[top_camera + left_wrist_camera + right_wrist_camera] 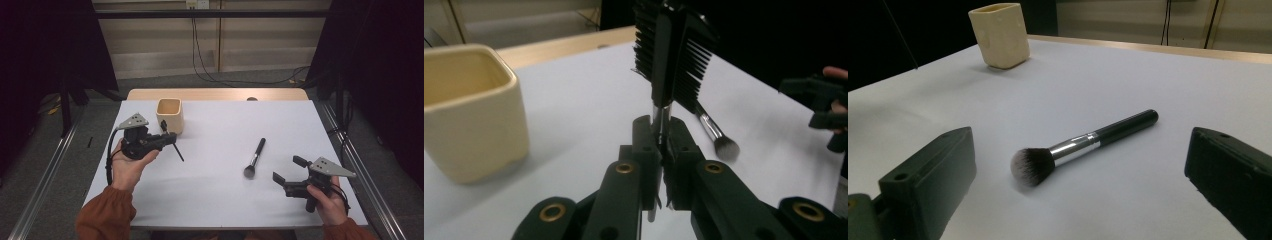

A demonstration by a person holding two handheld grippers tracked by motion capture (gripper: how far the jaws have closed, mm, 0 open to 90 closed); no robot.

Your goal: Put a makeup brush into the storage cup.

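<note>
My left gripper [170,138] [660,131] is shut on a small black comb-and-bristle brush [673,50] [176,149], with the thin metal stem pinched between the jaws. It hovers just right of a cream square cup [169,115] [469,110] [999,35]. A black-handled makeup brush [255,157] [715,134] [1118,127] with a silver ferrule lies flat on the white table, bristles toward me. My right gripper [289,169] [1083,152] is open low over the table, its jaws wide apart and aimed at that brush from the right, apart from it.
The white table [220,195] has a wooden strip [215,94] along its far edge. Metal rails [360,170] run down both sides, and cables [210,75] lie on the floor behind. Bare tabletop stretches between the cup and the makeup brush.
</note>
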